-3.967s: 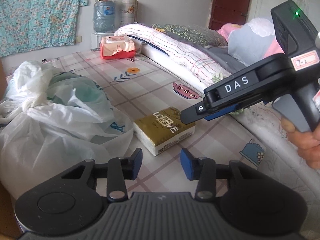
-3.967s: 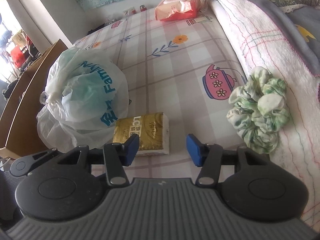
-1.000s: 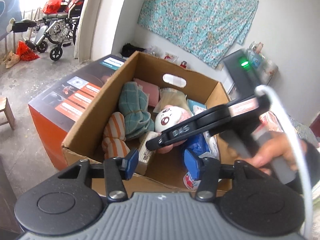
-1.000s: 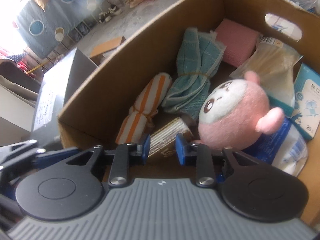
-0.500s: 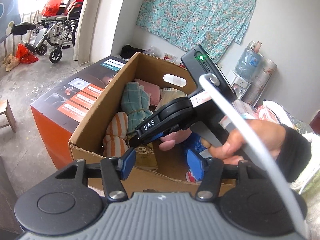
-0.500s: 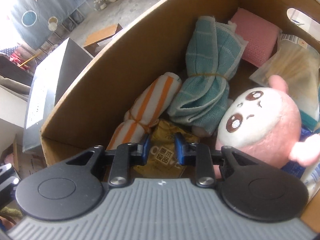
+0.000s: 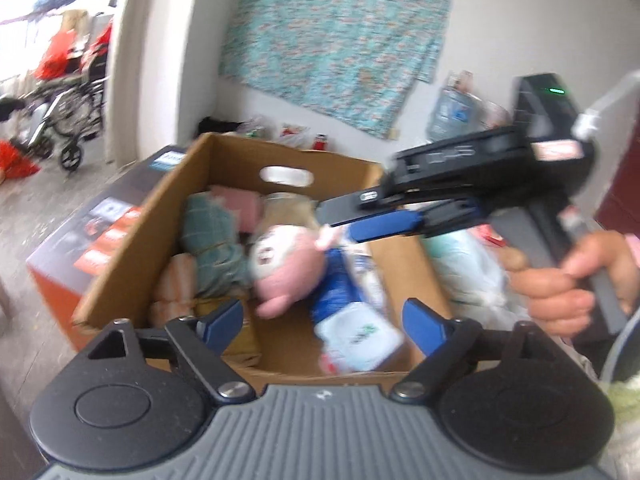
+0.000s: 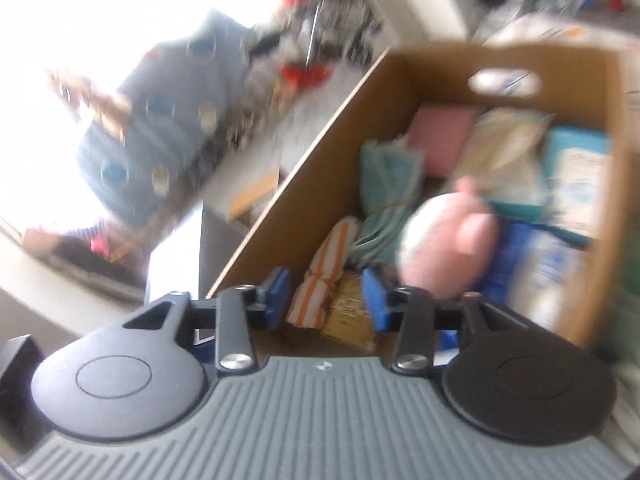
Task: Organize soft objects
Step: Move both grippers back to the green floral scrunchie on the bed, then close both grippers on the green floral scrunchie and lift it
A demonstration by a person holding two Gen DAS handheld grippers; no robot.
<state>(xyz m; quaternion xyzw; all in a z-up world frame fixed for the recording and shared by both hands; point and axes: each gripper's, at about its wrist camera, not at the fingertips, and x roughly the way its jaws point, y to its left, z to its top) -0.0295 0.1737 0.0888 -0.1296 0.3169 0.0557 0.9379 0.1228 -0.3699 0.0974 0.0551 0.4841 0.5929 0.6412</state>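
L wrist view: left claw point(image 7: 320, 322) spread wide, just opened, nothing between pads. Right claw point(image 7: 360, 216) seen lifted above cardboard box point(image 7: 208, 168), empty.
R wrist view: right claw point(image 8: 326, 294) partly open, just opened; gold tissue pack point(image 8: 352, 316) released, now lying in box by striped roll point(image 8: 326, 272). Item judged stowed.

Brown cardboard box point(image 7: 120, 264) holds a pink-and-white plush point(image 7: 286, 266), teal towel point(image 7: 212, 240), orange-striped roll point(image 8: 326, 272).

Matt brown cardboard box point(image 7: 120, 264), fuzzy pink plush toy point(image 7: 288, 268), glossy plastic packet point(image 7: 356, 332)
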